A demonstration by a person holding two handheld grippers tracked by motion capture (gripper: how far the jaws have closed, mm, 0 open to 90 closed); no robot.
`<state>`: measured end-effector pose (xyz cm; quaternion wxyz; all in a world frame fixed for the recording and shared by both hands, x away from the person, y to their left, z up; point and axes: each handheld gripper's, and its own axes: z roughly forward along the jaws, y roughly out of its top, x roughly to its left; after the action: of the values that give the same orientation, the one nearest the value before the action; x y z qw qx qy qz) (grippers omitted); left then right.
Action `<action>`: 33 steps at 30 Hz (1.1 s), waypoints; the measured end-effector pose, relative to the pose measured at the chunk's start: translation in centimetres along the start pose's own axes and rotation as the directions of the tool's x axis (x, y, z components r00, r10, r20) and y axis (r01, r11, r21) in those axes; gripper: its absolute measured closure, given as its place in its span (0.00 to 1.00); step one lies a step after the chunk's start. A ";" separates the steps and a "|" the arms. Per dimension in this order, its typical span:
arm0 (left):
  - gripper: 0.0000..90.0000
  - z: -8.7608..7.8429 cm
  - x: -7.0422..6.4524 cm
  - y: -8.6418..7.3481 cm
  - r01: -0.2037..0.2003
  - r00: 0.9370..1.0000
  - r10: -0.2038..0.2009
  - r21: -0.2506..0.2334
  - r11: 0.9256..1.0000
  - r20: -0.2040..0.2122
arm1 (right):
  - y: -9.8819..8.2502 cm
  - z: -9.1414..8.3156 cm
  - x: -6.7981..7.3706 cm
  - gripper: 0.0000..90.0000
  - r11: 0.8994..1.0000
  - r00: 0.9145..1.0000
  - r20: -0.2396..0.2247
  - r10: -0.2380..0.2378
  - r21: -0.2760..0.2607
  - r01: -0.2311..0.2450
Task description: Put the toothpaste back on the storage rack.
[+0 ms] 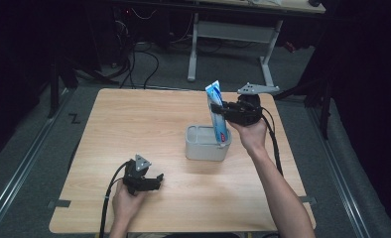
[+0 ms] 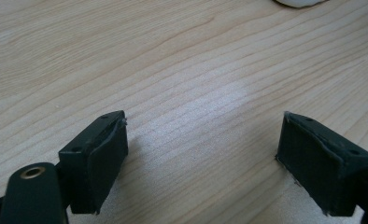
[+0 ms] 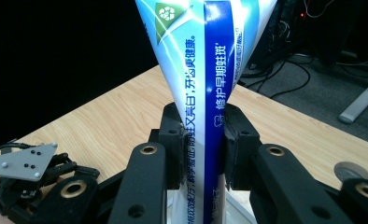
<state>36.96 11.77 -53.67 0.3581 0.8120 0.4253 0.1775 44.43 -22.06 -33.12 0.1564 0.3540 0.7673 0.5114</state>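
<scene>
Toothpaste tube (image 3: pixel 205 93) is clamped between the two black jaws of your right gripper (image 3: pixel 203 149); in the right gripper view the pads press on both flat sides of it, about at its middle, and the wide crimped end rises to the top of the frame. In the high view your right gripper (image 1: pixel 222 110) sits right of centre and holds the tube (image 1: pixel 217 111) upright, with the lower end inside the right compartment of the grey holder (image 1: pixel 196 148) or just over it; I cannot tell if the tube touches the bottom.

So I judge the step in hand is standing the tube in the holder, or lifting it out; the pictures do not decide which. For the next move you need to keep the tube vertical, so that it does not catch on the divider or the rim and drag the holder along.

Your left gripper (image 1: pixel 154 181), in the lower left of the high view, rests low over the table (image 1: pixel 134 124), jaws wide and nothing between them, well apart from the holder.
</scene>
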 end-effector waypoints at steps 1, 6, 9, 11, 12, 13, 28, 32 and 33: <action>0.18 0.0 0.0 0.0 0.000 1.000 0.000 0.000 1.000 0.000 | 0.1 0.2 0.1 0.81 1.000 1.000 0.002 0.000 0.000 0.000; 0.18 0.0 0.0 0.0 -0.001 1.000 0.001 0.000 1.000 0.000 | 0.3 0.9 0.1 0.81 1.000 1.000 0.004 -0.006 -0.004 0.006; 0.18 0.0 0.0 0.0 0.000 1.000 0.000 0.000 1.000 0.000 | 0.3 1.3 0.1 0.81 1.000 1.000 0.003 -0.006 0.000 0.006; 0.18 0.0 0.0 0.0 -0.002 1.000 0.002 0.002 1.000 0.000 | 0.2 1.7 0.2 0.81 1.000 1.000 0.007 -0.009 0.003 0.009; 0.18 0.0 0.0 0.0 -0.002 1.000 0.002 0.001 1.000 0.000 | 0.2 1.9 0.2 0.81 1.000 1.000 0.006 -0.010 0.001 0.010; 0.18 0.0 0.0 0.0 -0.002 1.000 0.002 0.001 1.000 0.000 | 0.2 2.0 0.2 0.80 1.000 1.000 0.009 -0.011 0.000 0.011; 0.18 0.0 0.0 0.0 -0.001 1.000 0.001 0.001 1.000 0.000 | -0.4 3.8 0.0 0.80 1.000 1.000 0.019 -0.012 0.008 0.012; 0.18 0.0 0.0 0.0 -0.001 1.000 0.001 0.001 1.000 0.000 | -0.9 4.2 -0.1 0.80 1.000 1.000 0.025 -0.013 0.013 0.013; 0.18 0.0 0.0 0.0 -0.001 1.000 0.001 0.002 1.000 0.000 | -0.9 4.2 -0.1 0.80 1.000 1.000 0.025 -0.013 0.013 0.013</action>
<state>36.95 11.78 -53.66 0.3574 0.8125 0.4249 0.1774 46.73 -19.50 -35.75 0.1669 0.3563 0.7710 0.5007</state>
